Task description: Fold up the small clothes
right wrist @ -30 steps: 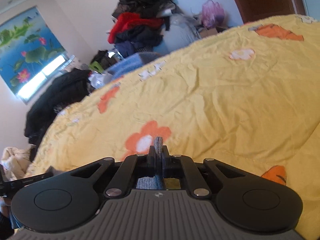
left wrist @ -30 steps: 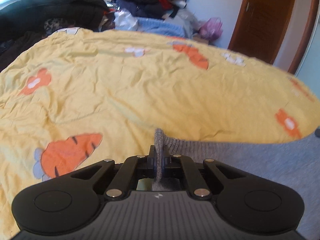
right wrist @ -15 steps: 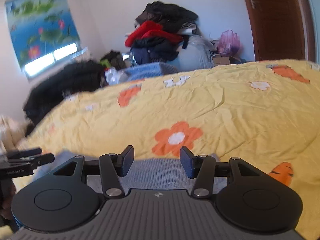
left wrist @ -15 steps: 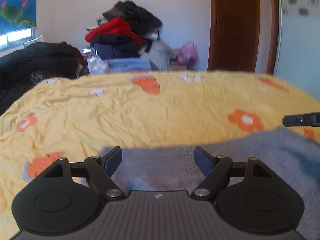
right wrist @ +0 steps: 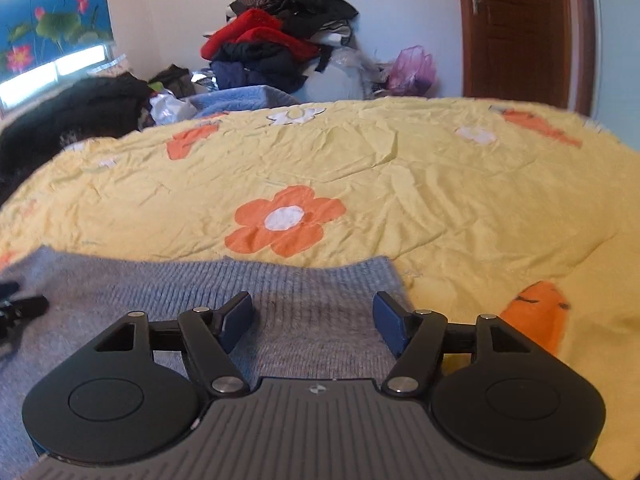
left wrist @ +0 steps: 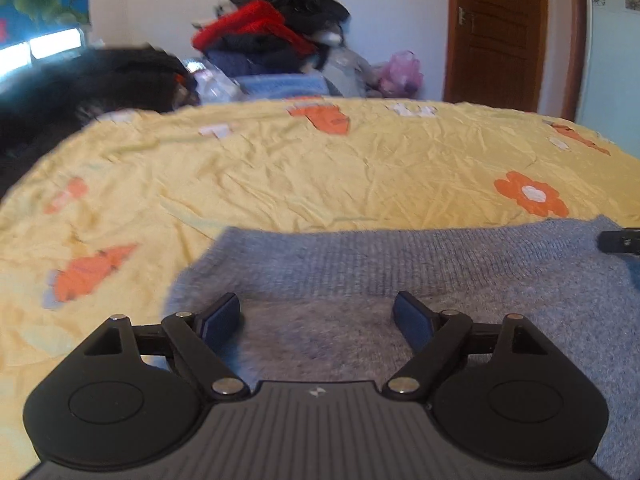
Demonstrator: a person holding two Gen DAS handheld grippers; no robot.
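A small grey-blue knitted sweater (left wrist: 400, 272) lies flat on the yellow flowered bedspread (left wrist: 320, 168), its ribbed hem facing away from me. My left gripper (left wrist: 318, 318) is open and empty above the sweater's left part. My right gripper (right wrist: 312, 320) is open and empty above the sweater's (right wrist: 200, 292) right part, near its right edge. The right gripper's tip (left wrist: 620, 240) shows at the right edge of the left wrist view. The left gripper's tip (right wrist: 20, 308) shows at the left edge of the right wrist view.
The bedspread (right wrist: 400, 168) stretches away beyond the hem. A heap of red, black and blue clothes (right wrist: 280, 44) stands against the far wall. Dark garments (left wrist: 100, 76) lie at the far left. A brown door (right wrist: 520, 28) is at the back right.
Both grippers were shut on the sweater's edge one second ago. They have opened and let it go, and it now lies flat on the bed below them.
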